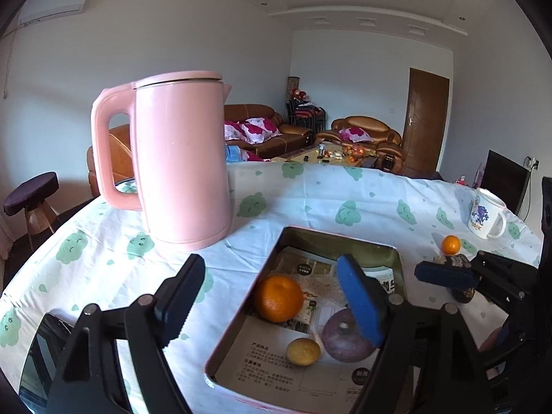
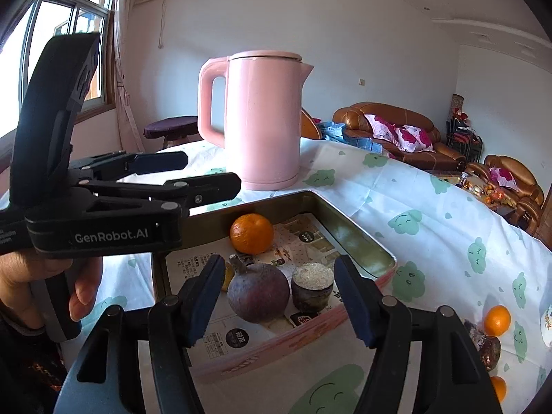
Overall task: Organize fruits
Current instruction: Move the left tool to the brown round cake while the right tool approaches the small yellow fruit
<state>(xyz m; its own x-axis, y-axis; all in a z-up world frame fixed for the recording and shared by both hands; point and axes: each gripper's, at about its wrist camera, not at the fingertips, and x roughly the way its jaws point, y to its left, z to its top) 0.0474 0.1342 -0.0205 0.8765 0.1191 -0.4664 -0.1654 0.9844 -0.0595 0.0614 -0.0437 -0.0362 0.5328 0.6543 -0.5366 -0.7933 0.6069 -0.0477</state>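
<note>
1. Both pairs of jaws stand spread with nothing between the pads: the left gripper [image 1: 272, 303] hangs over the near-left part of the tray [image 1: 345, 236], and the right gripper [image 2: 281, 298] faces the tray from its near side.
2. Inside the tray, on printed paper, lie an orange [image 2: 251, 233], a dark purple round fruit [image 2: 258, 292] with a short stem, a small yellowish fruit [image 1: 303, 352], and a cut dark piece [image 2: 312, 287] with a pale top, just beside the purple fruit.
3. Still out on the tabletop [image 2: 431, 214] to the right are a small orange [image 2: 496, 320], a dark lumpy thing [image 2: 484, 346] touching or just beside it, and another orange [image 2: 498, 388] at the picture's edge.
4. The oranges should be light, firm and smooth-skinned; being round, they can roll, so take hold across the widest part with the pads level.
5. The dark lumpy thing is hard to read here; it may be soft or bruised, so it wants a gentle squeeze along its shorter width.
6. The pink kettle [image 2: 262, 120] stands behind the tray, well clear of the loose fruit.
</note>
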